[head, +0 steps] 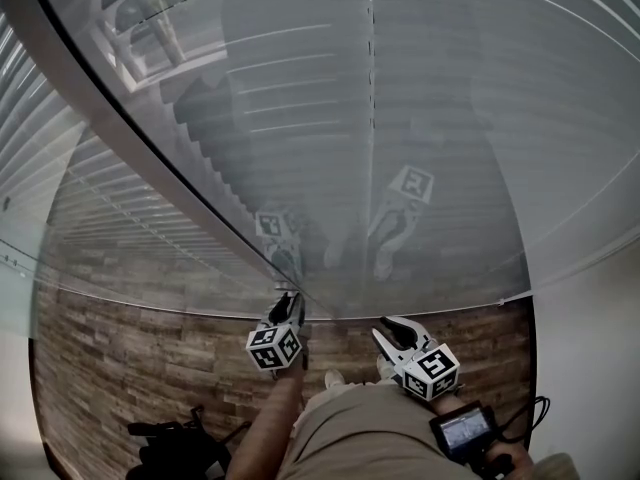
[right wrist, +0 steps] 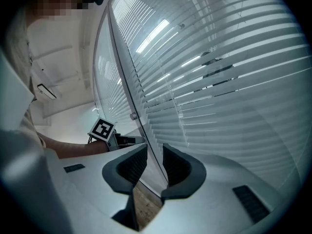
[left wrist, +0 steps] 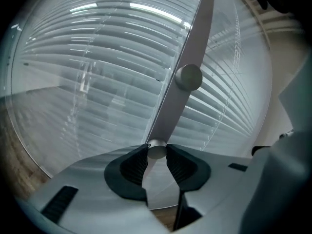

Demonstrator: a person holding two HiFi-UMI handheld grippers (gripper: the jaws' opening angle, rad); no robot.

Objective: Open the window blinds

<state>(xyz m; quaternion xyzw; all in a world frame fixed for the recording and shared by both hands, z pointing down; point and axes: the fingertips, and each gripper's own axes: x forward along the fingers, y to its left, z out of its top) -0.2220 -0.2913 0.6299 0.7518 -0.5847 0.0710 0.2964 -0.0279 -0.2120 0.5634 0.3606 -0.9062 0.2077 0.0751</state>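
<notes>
Blinds (head: 400, 118) not opening yet, just starting.
I'm pinching wand (left wrist: 195, 38) end in left gripper (left wrist: 157, 152), wand running to 1 o'clock; right gripper (right wrist: 151, 162) hanging spread.

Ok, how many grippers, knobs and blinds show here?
Grippers: 2, left and right
Knobs: 2, one between the left jaws, one further up the post
Blinds: 2
Total: 6
</notes>
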